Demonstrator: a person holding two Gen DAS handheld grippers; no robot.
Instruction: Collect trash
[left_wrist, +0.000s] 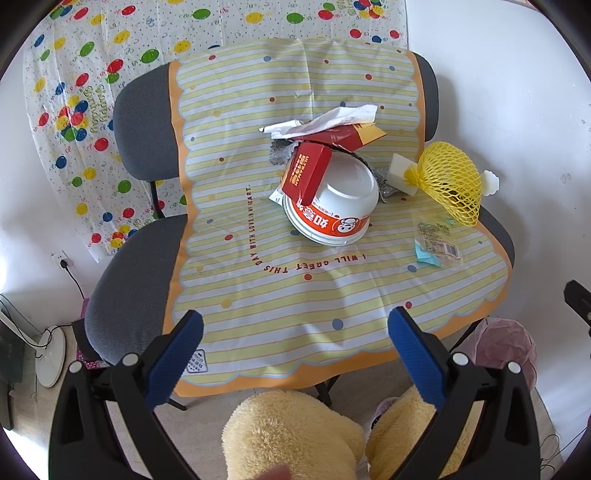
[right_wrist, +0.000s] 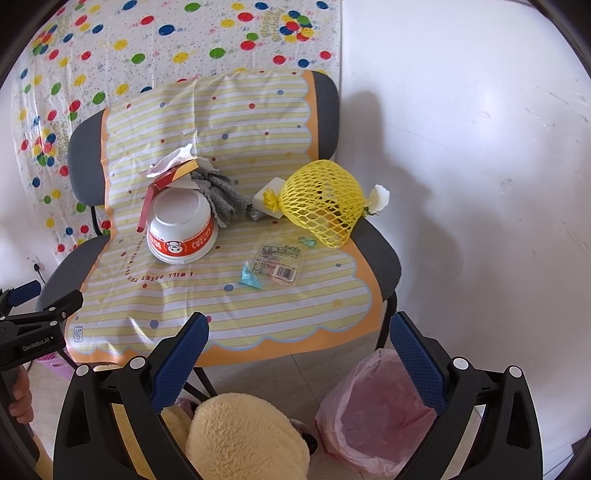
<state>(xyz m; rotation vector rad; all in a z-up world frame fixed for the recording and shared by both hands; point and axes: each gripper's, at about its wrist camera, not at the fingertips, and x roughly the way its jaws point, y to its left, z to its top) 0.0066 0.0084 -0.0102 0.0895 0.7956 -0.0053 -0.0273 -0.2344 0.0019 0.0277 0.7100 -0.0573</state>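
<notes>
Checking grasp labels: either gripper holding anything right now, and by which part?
Nothing held. Left gripper and right gripper are both open and empty, above the chair's front edge; the noodle bowl lies untouched.

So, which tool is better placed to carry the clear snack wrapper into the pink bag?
Probably the right tool: it is open, the snack wrapper lies just ahead of it, and the pink bag sits directly below. The left tool faces the bowl.
</notes>
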